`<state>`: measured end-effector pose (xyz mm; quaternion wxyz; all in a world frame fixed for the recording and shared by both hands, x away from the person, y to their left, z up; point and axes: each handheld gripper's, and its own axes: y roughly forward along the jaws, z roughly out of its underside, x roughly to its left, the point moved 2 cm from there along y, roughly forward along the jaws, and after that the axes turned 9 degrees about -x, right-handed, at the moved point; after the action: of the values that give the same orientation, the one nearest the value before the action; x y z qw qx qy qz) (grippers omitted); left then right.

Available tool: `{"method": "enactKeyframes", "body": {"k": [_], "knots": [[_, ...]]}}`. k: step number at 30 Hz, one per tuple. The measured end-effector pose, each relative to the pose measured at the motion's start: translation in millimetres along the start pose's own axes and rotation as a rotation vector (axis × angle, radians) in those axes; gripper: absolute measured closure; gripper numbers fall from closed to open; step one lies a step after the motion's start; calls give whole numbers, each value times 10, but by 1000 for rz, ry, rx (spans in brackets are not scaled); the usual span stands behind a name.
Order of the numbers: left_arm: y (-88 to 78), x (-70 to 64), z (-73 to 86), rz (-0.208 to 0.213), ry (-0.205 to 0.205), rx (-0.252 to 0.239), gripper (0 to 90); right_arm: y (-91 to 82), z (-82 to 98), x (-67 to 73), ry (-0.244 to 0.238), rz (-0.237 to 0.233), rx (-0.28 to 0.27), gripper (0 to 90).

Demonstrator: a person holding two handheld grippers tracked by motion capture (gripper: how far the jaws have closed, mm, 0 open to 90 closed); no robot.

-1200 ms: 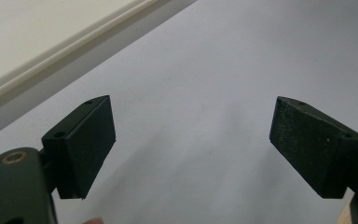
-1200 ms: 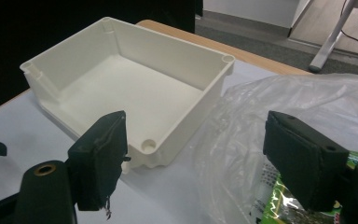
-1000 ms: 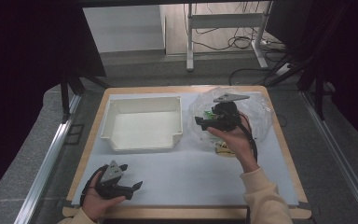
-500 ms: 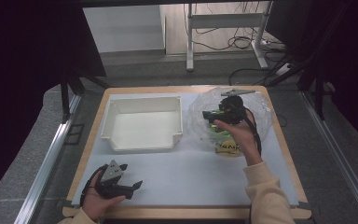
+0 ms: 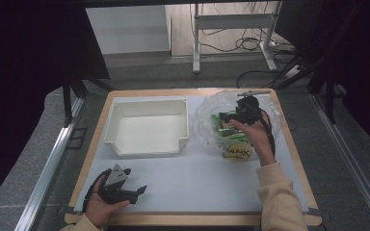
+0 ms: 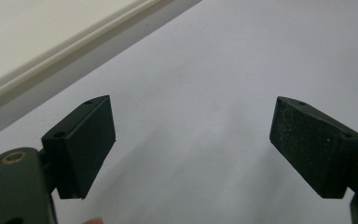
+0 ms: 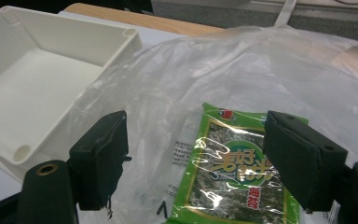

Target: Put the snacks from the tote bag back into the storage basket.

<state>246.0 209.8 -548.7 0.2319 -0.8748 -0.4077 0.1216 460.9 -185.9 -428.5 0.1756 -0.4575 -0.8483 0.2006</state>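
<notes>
Since a second ago the right gripper (image 5: 232,115) has travelled a little further back and over the clear plastic bag (image 5: 207,120), and the grey plate on top of it has turned so that it now looks edge-on from above. The hand has gone with it, wrist stretched over the yellow packet (image 5: 237,151) at the bag's near side. The left gripper (image 5: 134,191) has not stirred; it rests at the near left corner of the table (image 5: 192,183), fingers spread wide with nothing between them.

In the right gripper view the fingers (image 7: 103,154) are also apart and empty, hanging just above the bag, and straddling the green seaweed packet (image 7: 235,172) that lies inside under the film. So I'd judge the reach is nearly finished and the pinch is not yet made; whether the aim is the packet itself or the plastic over it, I can't tell.

As for room: the white tray (image 5: 147,127) sits just left of the bag, its corner close to the left-hand finger, so a sideways drift that way could knock it. The bag's far side lies near the back edge of the table, with little slack there. The broad bare stretch of table in front, between both hands, is the free ground for carrying anything out.
</notes>
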Motion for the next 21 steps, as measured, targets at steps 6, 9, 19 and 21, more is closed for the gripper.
{"method": "enactKeyframes", "body": {"k": [6,9,19,21], "knots": [[-13,15,3,-3,-4,-1,143,89,20,-147,24,13,27,234],[-11,10,4,-4,-1,-1,143,127,33,-198,31,17,41,240],[-10,5,4,-3,3,2,143,158,78,-349,69,41,63,265],[-12,6,4,-3,2,1,143,164,87,-363,69,46,68,269]]}}
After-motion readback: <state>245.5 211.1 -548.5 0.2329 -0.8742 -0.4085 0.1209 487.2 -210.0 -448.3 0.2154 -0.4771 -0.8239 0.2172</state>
